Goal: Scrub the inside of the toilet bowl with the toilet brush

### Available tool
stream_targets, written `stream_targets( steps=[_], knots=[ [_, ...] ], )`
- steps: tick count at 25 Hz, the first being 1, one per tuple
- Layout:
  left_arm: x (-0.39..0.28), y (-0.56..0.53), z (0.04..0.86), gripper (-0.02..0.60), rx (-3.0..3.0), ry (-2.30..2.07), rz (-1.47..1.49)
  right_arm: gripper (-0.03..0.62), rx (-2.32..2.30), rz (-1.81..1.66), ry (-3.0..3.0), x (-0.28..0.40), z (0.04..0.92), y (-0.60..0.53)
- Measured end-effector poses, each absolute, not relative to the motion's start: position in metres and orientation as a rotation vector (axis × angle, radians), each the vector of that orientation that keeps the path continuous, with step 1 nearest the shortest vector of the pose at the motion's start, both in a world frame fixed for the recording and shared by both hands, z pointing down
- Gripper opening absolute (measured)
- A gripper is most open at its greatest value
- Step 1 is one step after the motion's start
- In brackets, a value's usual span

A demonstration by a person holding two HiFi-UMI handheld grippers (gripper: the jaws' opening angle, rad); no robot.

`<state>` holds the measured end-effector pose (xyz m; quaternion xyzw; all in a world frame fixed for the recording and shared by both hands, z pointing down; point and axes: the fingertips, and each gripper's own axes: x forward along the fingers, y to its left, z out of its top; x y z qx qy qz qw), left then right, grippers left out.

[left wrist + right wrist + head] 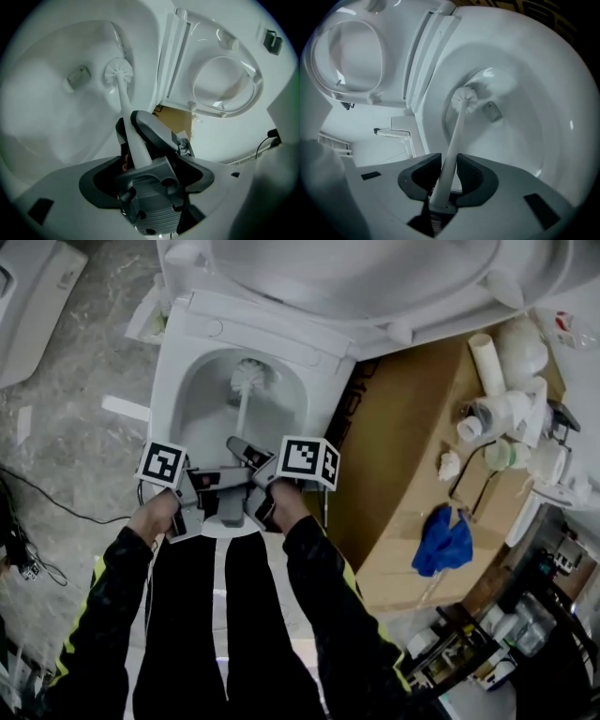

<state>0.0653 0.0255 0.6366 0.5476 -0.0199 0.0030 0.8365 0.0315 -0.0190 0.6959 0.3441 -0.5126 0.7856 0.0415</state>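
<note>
Brush: I find the white plastic toilet brush [454,136] inside the white ceramic toilet bowl [169,381], its bristle head low against the inner wall.
Right tongs [449,171]: closed on the brush handle near its end, giving reach into the bowl.
Left tongs [147,180]: jaws apart, straddling the handle end and the right tongs. I judge this a steadying position.
Stage: scrubbing appears under way.
</note>
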Motion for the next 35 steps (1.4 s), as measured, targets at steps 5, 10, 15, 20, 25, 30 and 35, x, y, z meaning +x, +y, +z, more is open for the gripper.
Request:
stream_targets(
  steps=[5,10,15,20,25,30,35],
  knots=[
    [0.071,0.015,0.646,0.364,1.162,-0.041,0.019,0.1,1.047,2.424,-1.56,0.036,0.706,-0.028],
    [0.074,0.017,0.649,0.362,1.15,-0.006,0.064,0.1,1.092,2.452,-1.541,0.042,0.708,-0.029],
    [0.083,0.022,0.646,0.362,1.139,0.043,0.121,0.1,1.189,2.49,-1.495,0.055,0.705,-0.024],
    [0.089,0.03,0.642,0.362,1.134,0.089,0.146,0.1,1.28,2.494,-1.455,0.067,0.702,-0.016],
    [0.095,0.038,0.638,0.362,1.117,0.122,0.157,0.1,1.344,2.492,-1.416,0.076,0.699,-0.007],
    [0.094,0.05,0.633,0.362,1.102,0.16,0.165,0.1,1.408,2.485,-1.368,0.079,0.696,0.005],
    [0.091,0.062,0.631,0.362,1.069,0.184,0.186,0.1,1.457,2.503,-1.304,0.079,0.694,0.018]
  ],
)
